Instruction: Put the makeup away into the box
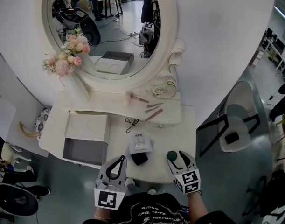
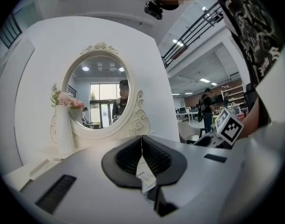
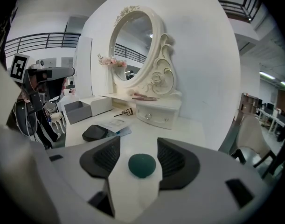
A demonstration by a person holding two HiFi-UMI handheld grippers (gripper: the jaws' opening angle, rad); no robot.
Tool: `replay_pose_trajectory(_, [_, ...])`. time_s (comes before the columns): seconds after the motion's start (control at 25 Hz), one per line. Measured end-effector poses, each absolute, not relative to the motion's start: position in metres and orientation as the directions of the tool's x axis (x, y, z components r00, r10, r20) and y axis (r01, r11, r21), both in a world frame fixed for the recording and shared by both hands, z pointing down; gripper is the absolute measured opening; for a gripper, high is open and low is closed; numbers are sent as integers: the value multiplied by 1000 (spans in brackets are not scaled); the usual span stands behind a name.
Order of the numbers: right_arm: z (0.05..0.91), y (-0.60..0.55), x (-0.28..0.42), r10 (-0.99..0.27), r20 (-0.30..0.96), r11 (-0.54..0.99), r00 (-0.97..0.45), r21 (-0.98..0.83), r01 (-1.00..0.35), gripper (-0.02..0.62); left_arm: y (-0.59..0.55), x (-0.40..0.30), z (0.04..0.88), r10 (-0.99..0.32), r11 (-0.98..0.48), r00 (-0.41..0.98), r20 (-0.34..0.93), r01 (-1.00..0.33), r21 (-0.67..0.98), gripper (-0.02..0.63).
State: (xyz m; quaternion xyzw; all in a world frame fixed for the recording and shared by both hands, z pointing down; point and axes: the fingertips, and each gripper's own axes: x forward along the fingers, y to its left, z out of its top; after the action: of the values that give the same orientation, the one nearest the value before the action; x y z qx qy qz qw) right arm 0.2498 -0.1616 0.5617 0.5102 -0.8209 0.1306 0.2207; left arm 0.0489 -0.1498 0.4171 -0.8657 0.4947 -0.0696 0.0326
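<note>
in the head view we count two grippers at the near edge of one white dressing table [image 1: 118,139]: the left gripper [image 1: 119,162] and the right gripper [image 1: 178,158]. one green sponge [image 1: 171,155] lies on the table at the right gripper's tips. one open grey box [image 1: 84,150] stands at the table's left end, with its one lid [image 1: 88,127] just behind it. between box and sponge, one black pouch [image 1: 139,158] touches one white palette [image 1: 141,143]. one eyelash curler [image 1: 131,123] lies further back. three slim tools [image 1: 154,115] rest on the raised shelf below one oval mirror [image 1: 109,27], beside one vase of flowers [image 1: 70,62].

in the left gripper view, that gripper's tongs [image 2: 142,146] are pressed together with nothing between them.

in the right gripper view, the tongs [image 3: 140,154] stand spread. the one sponge [image 3: 142,166] sits on the table between them, and neither pad touches it. the box [image 3: 78,110] stands well apart, far off to the left.
</note>
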Motion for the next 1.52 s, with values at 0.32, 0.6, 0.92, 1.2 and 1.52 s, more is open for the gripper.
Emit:
replay_pose_trajectory(0.32, [577, -168, 250, -759, 529, 449, -380, 1, -894, 239, -147, 38, 421, -877, -479, 469, 104, -867, -135, 15])
replay_pose_trajectory(0.6, [592, -170, 248, -719, 591, 475, -366, 34, -879, 239, -150, 30, 421, -889, -457, 446, 106, -879, -136, 15])
replay_pose_trajectory(0.92, [609, -174, 253, -677, 667, 450, -312, 39, -892, 239, -158, 26, 420, -887, -460, 447, 113, -875, -150, 15])
replay_pose_trajectory(1.2, [624, -169, 252, -633, 718, 456, -290, 42, -889, 239, -159, 19, 422, -894, -448, 436, 109, -882, -148, 17])
replay_pose_trajectory(1.52, [628, -168, 255, -627, 730, 412, -271, 16, -911, 238, -157, 21, 426, -885, -464, 449, 123, -874, -146, 15])
